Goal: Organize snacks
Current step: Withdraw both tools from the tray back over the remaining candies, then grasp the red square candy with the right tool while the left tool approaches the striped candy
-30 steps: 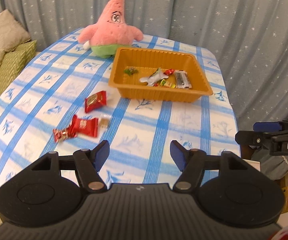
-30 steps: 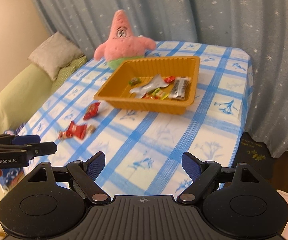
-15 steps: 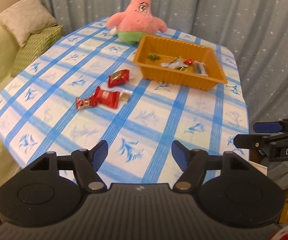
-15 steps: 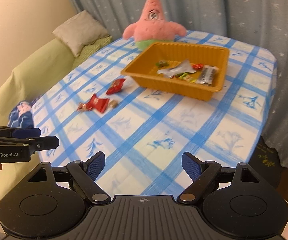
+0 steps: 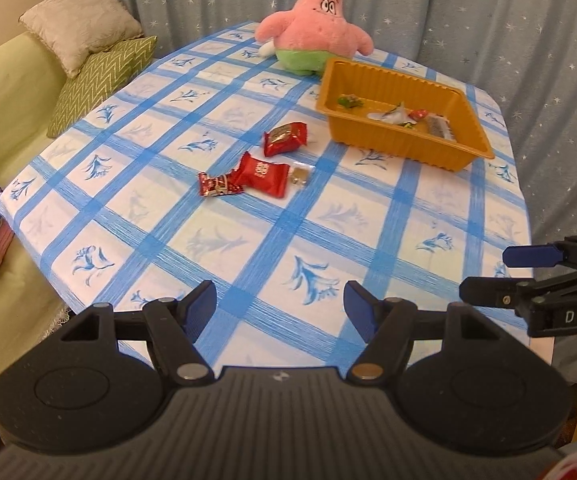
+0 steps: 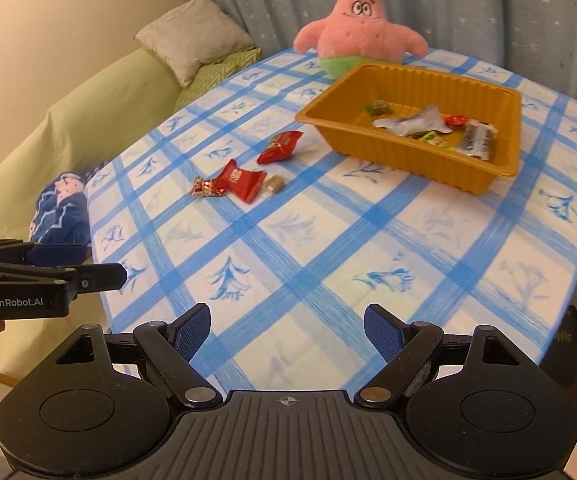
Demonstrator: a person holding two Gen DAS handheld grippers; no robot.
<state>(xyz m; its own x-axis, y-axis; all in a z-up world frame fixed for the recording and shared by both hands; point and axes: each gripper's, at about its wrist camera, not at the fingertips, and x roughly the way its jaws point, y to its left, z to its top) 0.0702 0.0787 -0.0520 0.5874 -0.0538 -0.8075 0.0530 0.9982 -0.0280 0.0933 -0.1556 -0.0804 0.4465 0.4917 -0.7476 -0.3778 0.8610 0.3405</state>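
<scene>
Hovering both grippers over the near edge of the table (image 5: 428, 216), nothing picked up yet.

My left gripper (image 5: 280, 306) and right gripper (image 6: 287, 330) both stand spread wide with only tablecloth showing between the blue pads, so neither grasps anything. Four loose snacks lie mid-table, well apart from me: a red packet (image 5: 285, 139) just beside the orange tray (image 5: 402, 146), a larger red packet (image 5: 262, 174) touching a small red candy (image 5: 219, 185), and a tan wrapped sweet (image 5: 300, 175) at its other side. Several wrappers already sit in the tray. I judge the best first pick is the packet nearest the tray: come down steeply, straddle its short width, pinch the puffed middle rather than a crimped end, then lift clear of the tray wall before letting go inside.
</scene>
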